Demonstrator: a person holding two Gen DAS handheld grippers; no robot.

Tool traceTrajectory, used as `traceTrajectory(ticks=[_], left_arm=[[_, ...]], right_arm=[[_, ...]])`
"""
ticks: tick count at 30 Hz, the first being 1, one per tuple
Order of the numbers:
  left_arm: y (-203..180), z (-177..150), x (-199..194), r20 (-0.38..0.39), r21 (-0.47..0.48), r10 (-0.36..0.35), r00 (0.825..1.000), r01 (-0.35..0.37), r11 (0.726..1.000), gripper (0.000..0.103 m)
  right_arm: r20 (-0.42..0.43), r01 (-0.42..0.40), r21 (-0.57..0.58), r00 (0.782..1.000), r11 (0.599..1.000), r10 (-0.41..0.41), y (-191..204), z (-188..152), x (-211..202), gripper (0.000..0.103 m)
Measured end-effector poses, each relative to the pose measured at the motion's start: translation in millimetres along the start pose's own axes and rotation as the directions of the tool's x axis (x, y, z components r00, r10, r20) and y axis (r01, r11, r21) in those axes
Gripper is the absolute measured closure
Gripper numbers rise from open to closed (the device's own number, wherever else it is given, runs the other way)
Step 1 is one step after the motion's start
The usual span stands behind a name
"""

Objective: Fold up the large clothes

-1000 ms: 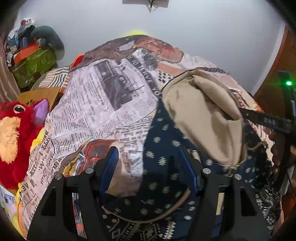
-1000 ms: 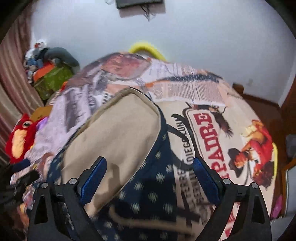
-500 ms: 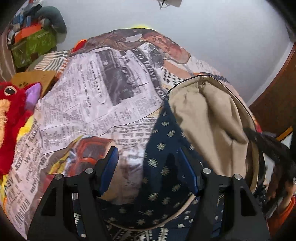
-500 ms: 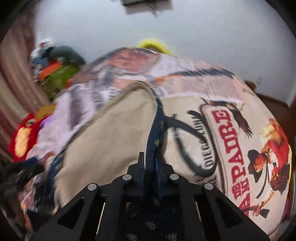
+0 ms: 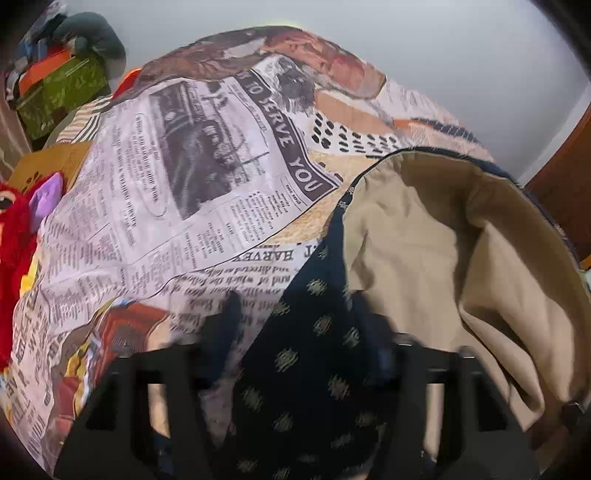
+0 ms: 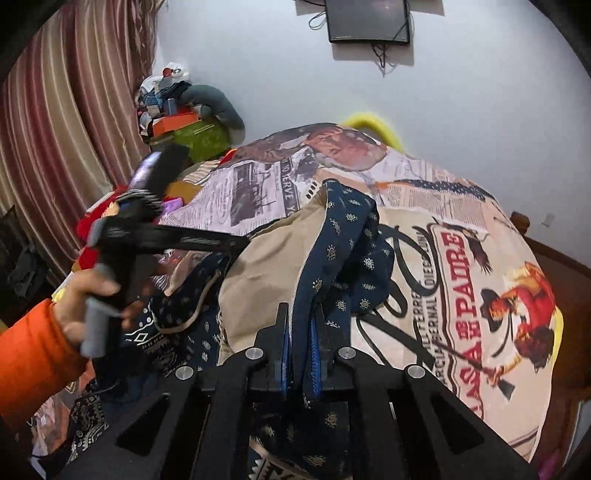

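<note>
A large navy patterned garment (image 5: 314, 332) with a beige lining (image 5: 424, 240) lies bunched on the bed. My left gripper (image 5: 299, 332) points down at it. Its jaws are closing with a navy fold between them, and a gap still shows beside the left finger. In the right wrist view my right gripper (image 6: 299, 332) is shut on a navy edge strip (image 6: 332, 251), which rises from the pads and drapes over the beige lining (image 6: 266, 266). The left gripper (image 6: 229, 242) reaches into the garment from the left, held by a hand with an orange sleeve (image 6: 29, 354).
The bed wears a newspaper-print cover (image 5: 166, 184) with a cowboy picture (image 6: 480, 295) on its right side. A red plush toy (image 5: 14, 236) sits at the left edge. A green box with piled clutter (image 6: 195, 136), a striped curtain (image 6: 55, 129) and a wall screen (image 6: 369, 20) stand behind.
My right gripper went from open to shut on the navy edge and lifted it up and back. My left gripper moved in closer over the garment and its jaws narrowed.
</note>
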State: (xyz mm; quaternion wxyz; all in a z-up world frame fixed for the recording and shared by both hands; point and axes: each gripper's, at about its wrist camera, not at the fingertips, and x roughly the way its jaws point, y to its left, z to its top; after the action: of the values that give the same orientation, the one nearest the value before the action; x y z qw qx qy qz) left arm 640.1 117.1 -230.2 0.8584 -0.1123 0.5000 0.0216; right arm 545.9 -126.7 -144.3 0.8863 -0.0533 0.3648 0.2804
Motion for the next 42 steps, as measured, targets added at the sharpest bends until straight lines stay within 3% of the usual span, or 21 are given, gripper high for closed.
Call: traceTrajectory(ticks=[2,5,12,18,25,33,37,39,41,42], left_arm=[[-5,-3,6,-0.007,0.019,0.024,1.0,-0.024,1.0,0.08],[-13,-12,-3,0.021,0.086,0.079,0.997,-0.081,0.993,0.092],[-9,-42,-88,0.113,0.18,0.038,0.993,-0.058,0.982,0.094],[-8,-98,-147,0.108,0.253,-0.012,0.994,-0.016,0.967,0.094],[-5,-180,-163,0.036,0.307,-0.015,0.999,0.003,0.952,0.094],[11,-233,-155,-0.059,0.288,0.007,0.998,0.011,0.957,0.094],[20,-238,-169,-0.057,0.275,0.017,0.998,-0.001,0.961,0.085],[22,-235,-181,-0.029,0.278,0.025,0.999,-0.016,0.96,0.062],[24,-228,-196,0.025,0.276,0.021,0.999,-0.027,0.961,0.047],[24,-224,-202,0.049,0.276,0.019,0.999,-0.032,0.961,0.044]], right_arm=[[-0.002,0.011,0.001,1.0,1.0,-0.011,-5,-1,-1,0.096],[-0.002,0.021,0.016,1.0,1.0,-0.021,-14,-2,-2,0.096],[0.014,0.013,0.059,1.0,0.998,-0.014,-20,-6,-16,0.096],[0.015,0.008,0.054,1.0,0.998,-0.009,-6,-22,-44,0.096],[-0.032,0.025,0.001,0.999,1.0,-0.025,26,-59,-75,0.096],[-0.133,0.103,-0.046,0.985,0.994,-0.108,48,-112,-80,0.096],[-0.165,0.12,-0.054,0.978,0.991,-0.127,52,-128,-84,0.095],[-0.191,0.109,-0.036,0.975,0.993,-0.114,51,-131,-89,0.091],[-0.207,0.095,-0.005,0.974,0.995,-0.094,47,-128,-94,0.082],[-0.205,0.09,0.008,0.975,0.996,-0.086,46,-126,-98,0.072]])
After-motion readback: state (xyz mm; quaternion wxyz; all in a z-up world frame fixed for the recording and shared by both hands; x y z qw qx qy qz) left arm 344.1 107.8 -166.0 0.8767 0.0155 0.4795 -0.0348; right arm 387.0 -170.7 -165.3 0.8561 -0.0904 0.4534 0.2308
